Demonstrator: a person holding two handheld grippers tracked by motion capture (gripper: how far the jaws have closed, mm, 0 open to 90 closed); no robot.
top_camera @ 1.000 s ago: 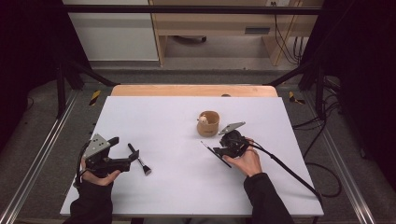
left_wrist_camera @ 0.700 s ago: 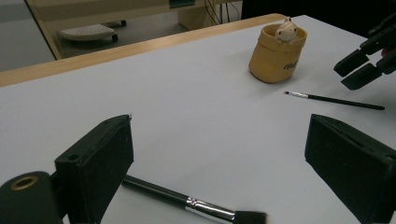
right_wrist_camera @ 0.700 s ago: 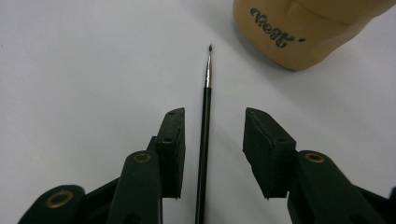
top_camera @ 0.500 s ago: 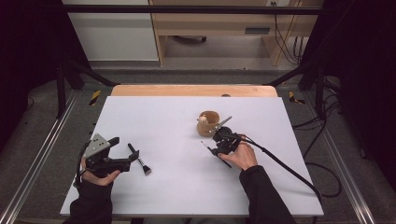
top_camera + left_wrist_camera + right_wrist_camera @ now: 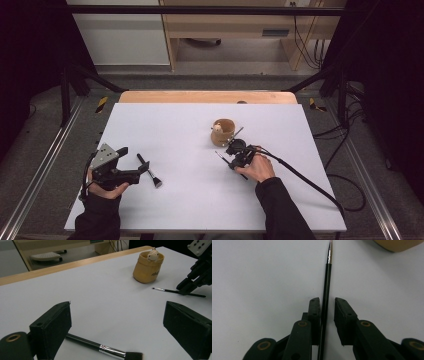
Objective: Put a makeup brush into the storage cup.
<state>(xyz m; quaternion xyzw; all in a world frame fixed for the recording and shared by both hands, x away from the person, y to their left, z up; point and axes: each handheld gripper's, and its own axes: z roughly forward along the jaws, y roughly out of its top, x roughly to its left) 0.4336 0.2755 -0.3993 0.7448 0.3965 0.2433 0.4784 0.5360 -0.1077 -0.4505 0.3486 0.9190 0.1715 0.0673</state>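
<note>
Presently the right gripper (image 5: 326,322) has its jaws narrowed around the thin brush (image 5: 327,285), and they have just been closing. One pad lies against the black handle; a slim gap remains on the other side, so the brush is bracketed but not yet clamped. It lies flat on the white counter (image 5: 175,130), just in front of the tan cup (image 5: 223,132), its fine metal-collared tip pointing toward the cup's base.

To do this pickup well, in my judgement, the jaws should finish closing squarely on the handle, low against the counter, so the round shaft does not roll or squirt out. A lift should wait until both pads bear on it. Tilting the tip up early would help clear the cup rim, where a small pale figure sits.

The right hand (image 5: 258,167) lies low behind the gripper, forearm angled in from the near edge toward the cup, jaws pointing down and forward at the counter.

The left gripper (image 5: 120,332) stands well to the left of the cup, its jaws wide apart and holding nothing. A thicker flat brush (image 5: 107,350) lies on the counter between them, untouched as far as can be seen. The left hand (image 5: 102,187) grips its tool level, near the counter's near-left edge.
</note>
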